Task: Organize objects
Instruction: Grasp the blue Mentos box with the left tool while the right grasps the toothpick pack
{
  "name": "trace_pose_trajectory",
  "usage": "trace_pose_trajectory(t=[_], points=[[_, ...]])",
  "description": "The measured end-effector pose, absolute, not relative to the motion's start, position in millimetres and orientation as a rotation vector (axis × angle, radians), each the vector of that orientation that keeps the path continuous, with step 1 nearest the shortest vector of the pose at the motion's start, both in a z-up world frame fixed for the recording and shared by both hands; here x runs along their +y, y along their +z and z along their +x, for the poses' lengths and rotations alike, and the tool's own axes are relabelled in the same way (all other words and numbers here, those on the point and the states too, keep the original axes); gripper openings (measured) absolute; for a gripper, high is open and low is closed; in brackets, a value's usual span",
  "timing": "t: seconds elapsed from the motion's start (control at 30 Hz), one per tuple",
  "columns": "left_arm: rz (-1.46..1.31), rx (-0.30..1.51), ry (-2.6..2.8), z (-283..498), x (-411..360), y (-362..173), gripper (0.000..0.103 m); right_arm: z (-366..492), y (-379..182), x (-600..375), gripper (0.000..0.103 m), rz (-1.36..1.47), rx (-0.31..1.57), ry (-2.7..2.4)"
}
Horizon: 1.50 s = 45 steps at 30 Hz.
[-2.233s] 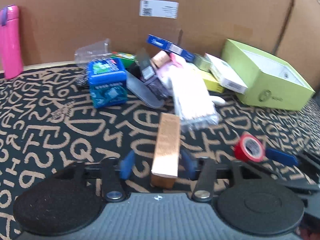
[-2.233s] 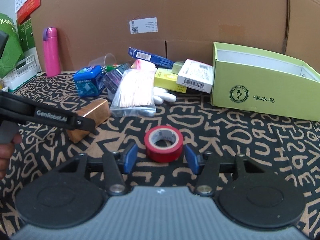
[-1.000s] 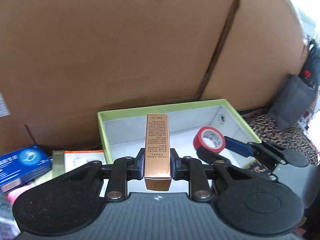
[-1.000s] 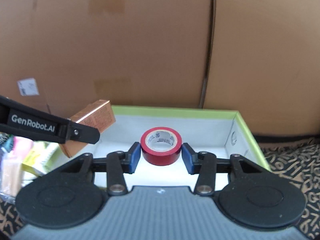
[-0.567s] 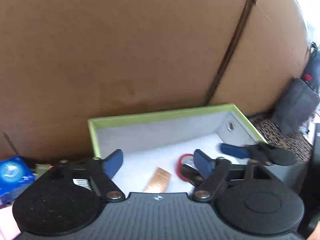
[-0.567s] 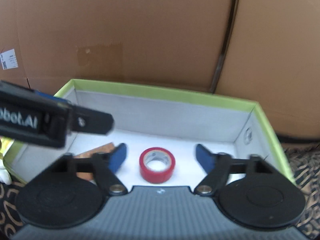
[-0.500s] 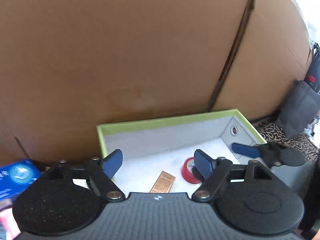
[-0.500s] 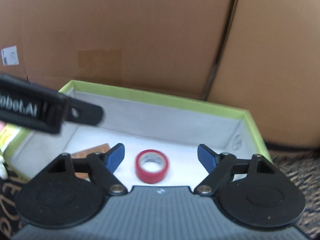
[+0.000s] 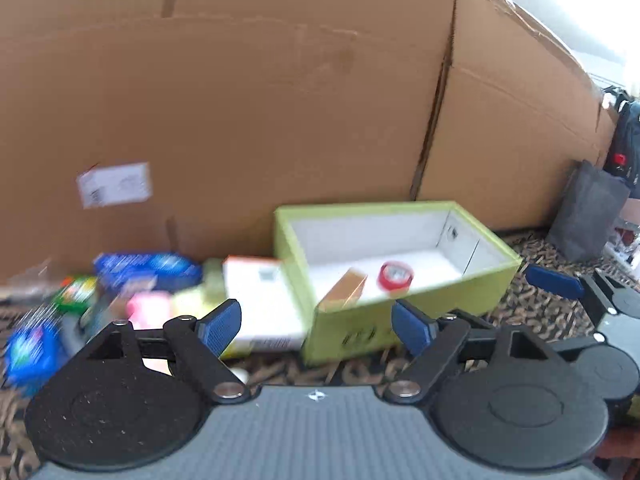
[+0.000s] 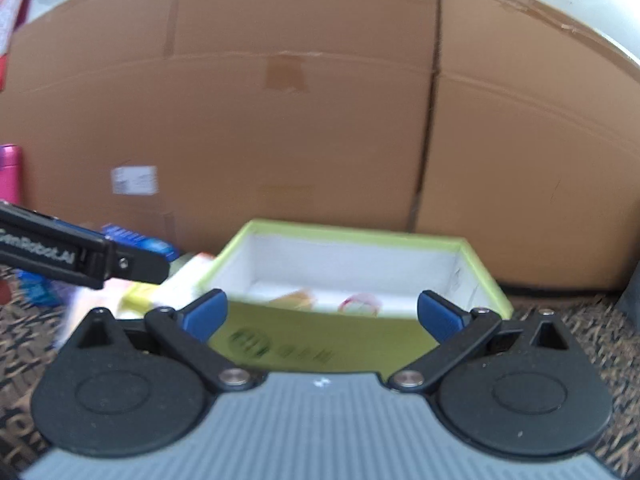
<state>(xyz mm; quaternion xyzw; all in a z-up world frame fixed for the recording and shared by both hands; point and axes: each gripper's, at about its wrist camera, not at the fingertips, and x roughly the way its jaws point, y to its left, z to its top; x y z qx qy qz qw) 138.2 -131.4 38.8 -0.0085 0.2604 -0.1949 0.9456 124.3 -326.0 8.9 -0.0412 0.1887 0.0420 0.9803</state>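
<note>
A light-green open box (image 9: 416, 308) with a white inside stands on the patterned cloth, and it also shows in the right wrist view (image 10: 320, 344). Inside it lie a copper-gold carton (image 9: 345, 289) and a red tape roll (image 9: 395, 276); both show blurred in the right wrist view, the carton (image 10: 296, 299) left of the roll (image 10: 360, 303). My left gripper (image 9: 316, 326) is open and empty, in front of the box. My right gripper (image 10: 322, 316) is open and empty, also in front of the box. The right gripper shows at the right of the left wrist view (image 9: 556, 282).
A blurred pile of small items lies left of the box: a white carton (image 9: 260, 304), blue boxes (image 9: 148, 268), a pink item (image 9: 148, 312). A tall cardboard wall (image 9: 280, 120) stands behind. A pink bottle (image 10: 8, 172) is at far left, a grey bag (image 9: 588, 212) at right.
Both grippers let go of the carton and the tape roll inside the green box, opened, and have pulled back and away from the box. The view now takes in the pile at left.
</note>
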Motion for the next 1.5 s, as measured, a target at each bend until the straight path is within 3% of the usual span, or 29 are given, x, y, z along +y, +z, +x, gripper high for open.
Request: trace_pose_trajectory(t=[0.27, 0.57, 1.1, 1.17, 1.2, 1.5], points=[[-0.069, 0.598, -0.255, 87, -65, -4, 0.085, 63, -35, -268, 0.103, 0.03, 0.507, 0.16], [-0.127, 0.682, -0.056, 87, 13, -39, 0.085, 49, -64, -207, 0.103, -0.011, 0.622, 0.274], [-0.208, 0.625, 0.09, 190, 61, -37, 0.085, 51, -63, -162, 0.103, -0.047, 0.656, 0.28], [-0.204, 0.632, 0.086, 203, 61, -40, 0.077, 54, -61, -159, 0.103, -0.061, 0.647, 0.271], [-0.198, 0.642, 0.07, 207, 61, -42, 0.062, 56, -61, -158, 0.102, -0.066, 0.647, 0.269], [-0.187, 0.673, -0.087, 147, 72, -40, 0.06, 112, -62, -138, 0.087, -0.068, 0.629, 0.276]])
